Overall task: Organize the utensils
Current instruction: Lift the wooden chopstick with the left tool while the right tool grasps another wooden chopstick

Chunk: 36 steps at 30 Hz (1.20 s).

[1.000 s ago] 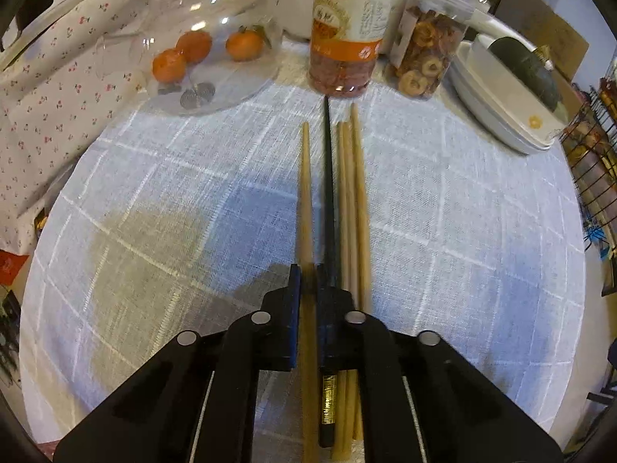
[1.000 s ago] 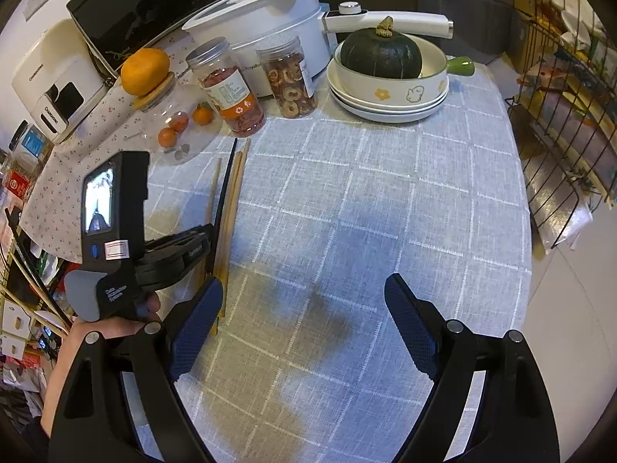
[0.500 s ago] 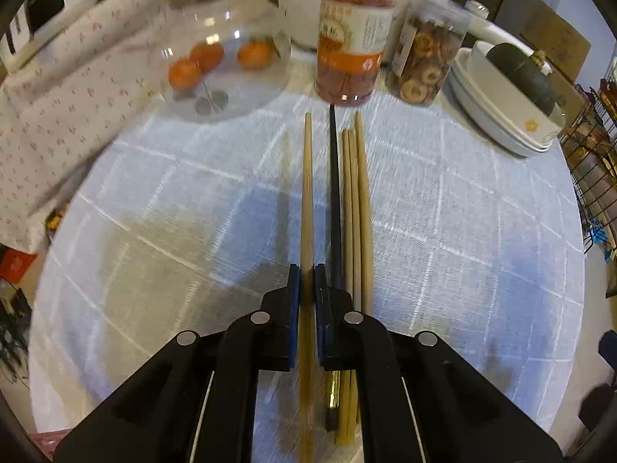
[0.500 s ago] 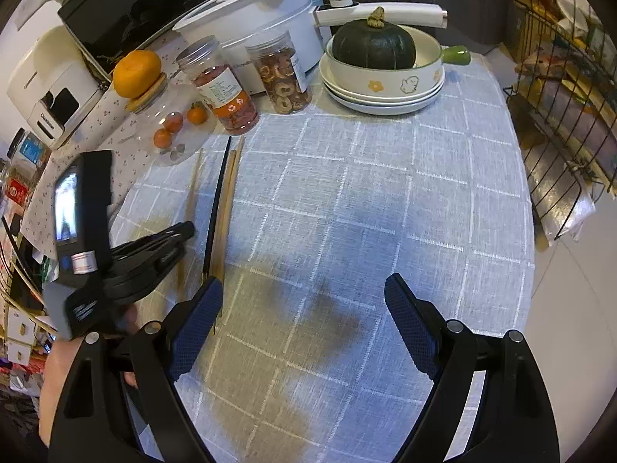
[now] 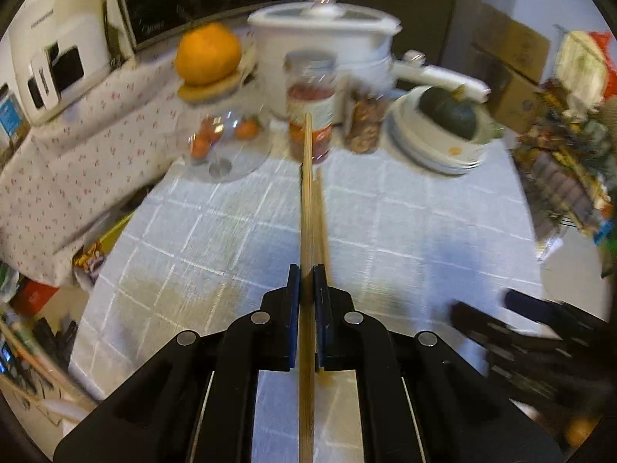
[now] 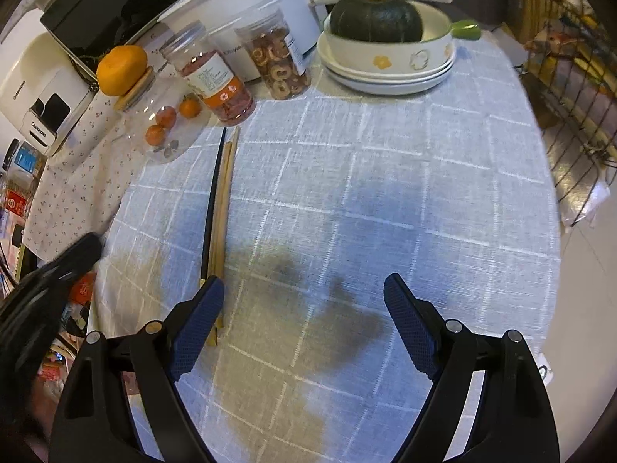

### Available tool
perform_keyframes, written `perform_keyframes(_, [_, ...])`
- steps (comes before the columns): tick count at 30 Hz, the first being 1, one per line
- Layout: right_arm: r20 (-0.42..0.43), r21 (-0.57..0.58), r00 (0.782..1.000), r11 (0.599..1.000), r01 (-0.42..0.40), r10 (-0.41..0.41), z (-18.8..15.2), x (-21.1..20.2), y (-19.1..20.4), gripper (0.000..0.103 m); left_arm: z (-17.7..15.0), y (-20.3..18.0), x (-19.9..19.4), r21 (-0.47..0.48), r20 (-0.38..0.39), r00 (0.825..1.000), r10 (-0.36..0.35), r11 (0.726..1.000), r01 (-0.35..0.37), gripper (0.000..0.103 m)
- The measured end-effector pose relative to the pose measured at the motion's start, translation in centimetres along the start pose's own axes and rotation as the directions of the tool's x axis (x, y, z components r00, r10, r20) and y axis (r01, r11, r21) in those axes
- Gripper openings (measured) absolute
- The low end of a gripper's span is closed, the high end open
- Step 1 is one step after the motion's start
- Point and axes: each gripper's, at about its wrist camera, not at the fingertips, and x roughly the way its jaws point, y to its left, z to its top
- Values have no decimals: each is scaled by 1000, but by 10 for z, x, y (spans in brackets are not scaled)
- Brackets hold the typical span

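My left gripper point(image 5: 307, 276) is shut on one wooden chopstick point(image 5: 307, 200) and holds it lifted above the table, pointing at the jars. Under it, other wooden chopsticks point(image 5: 321, 208) lie on the cloth. In the right wrist view a black chopstick point(image 6: 211, 208) and wooden chopsticks point(image 6: 223, 200) lie side by side at the table's left part. My right gripper point(image 6: 304, 301) is open and empty, hovering just right of their near ends. The left gripper's body point(image 6: 46, 274) shows at the left edge.
A round table has a grey checked cloth point(image 6: 385, 193). At the back stand a glass jar with small oranges point(image 6: 166, 123), a red-filled jar point(image 6: 216, 77), a jar of dried slices point(image 6: 279, 61), a white cooker point(image 6: 246, 11) and stacked plates with a green squash point(image 6: 376, 23). A wire rack point(image 6: 578, 96) stands at the right.
My left gripper closed on one wooden chopstick and lifted it off the cloth, tilting up. The black and other wooden chopsticks stayed on the table. The right gripper stayed open.
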Motion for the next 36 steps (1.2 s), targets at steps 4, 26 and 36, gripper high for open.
perform_keyframes(4, [-34, 7, 999, 1000, -24, 24, 5, 23, 7, 72, -5, 1, -30, 14, 45, 999, -29, 1000, 28, 7])
perform_keyframes(26, [-81, -59, 993, 994, -94, 89, 35, 108, 70, 18, -5, 58, -76, -75, 94, 977, -191, 977, 198, 7])
perform_keyframes(36, [-86, -153, 995, 987, -56, 43, 35, 111, 84, 8, -4, 50, -70, -64, 80, 979, -188, 979, 193, 7])
